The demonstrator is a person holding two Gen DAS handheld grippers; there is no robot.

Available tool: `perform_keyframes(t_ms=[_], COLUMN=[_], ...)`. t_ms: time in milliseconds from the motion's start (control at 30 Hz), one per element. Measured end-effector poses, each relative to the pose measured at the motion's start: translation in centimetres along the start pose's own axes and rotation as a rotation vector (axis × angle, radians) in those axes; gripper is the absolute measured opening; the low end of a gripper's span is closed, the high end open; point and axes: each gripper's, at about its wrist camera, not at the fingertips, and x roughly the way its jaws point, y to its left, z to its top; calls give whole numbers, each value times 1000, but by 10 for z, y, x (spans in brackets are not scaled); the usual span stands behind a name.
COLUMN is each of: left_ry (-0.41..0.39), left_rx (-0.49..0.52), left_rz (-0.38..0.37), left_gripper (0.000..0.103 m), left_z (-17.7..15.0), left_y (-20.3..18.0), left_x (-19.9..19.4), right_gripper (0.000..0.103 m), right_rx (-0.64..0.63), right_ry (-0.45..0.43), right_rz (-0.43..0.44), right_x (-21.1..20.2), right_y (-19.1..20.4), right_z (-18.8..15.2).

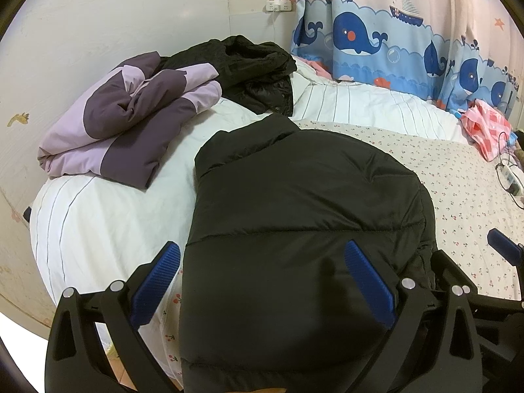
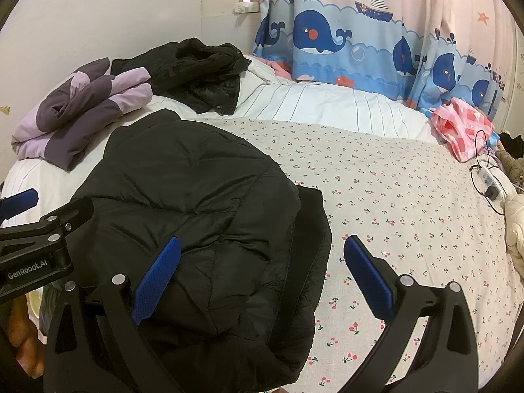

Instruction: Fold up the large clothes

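A black puffer jacket [image 1: 304, 196] lies folded on the bed, collar pointing away; it also shows in the right wrist view [image 2: 196, 203]. My left gripper [image 1: 262, 281] is open, its blue pads [image 1: 366, 281] spread over the jacket's near left part, above the cloth. My right gripper [image 2: 262, 278] is open over the jacket's near right edge, one pad over the jacket and one over the sheet. Neither holds anything. The left gripper's body [image 2: 36, 245] shows at the left edge of the right wrist view.
A folded purple and lilac garment [image 1: 131, 121] and a crumpled black jacket [image 1: 249, 72] lie on the white striped duvet [image 1: 360, 101] at the back. A cherry-print sheet [image 2: 393, 203] covers the bed to the right. Pink cloth [image 2: 461, 131], a power strip [image 2: 491, 183] and whale curtains [image 2: 360, 42] are at the far right.
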Motion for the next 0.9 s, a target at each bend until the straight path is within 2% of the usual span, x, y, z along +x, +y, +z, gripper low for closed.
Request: perform_keyframes(t_ms=[900], left_ry=[-4], left_rx=[9], left_rz=[0], left_gripper=[96], left_z=[1], left_y=[-9], left_x=[-3], right_gripper=[96], right_rx=[2], right_ry=[0], right_rz=[-1], right_x=[0], right_y=[0], right_z=[0])
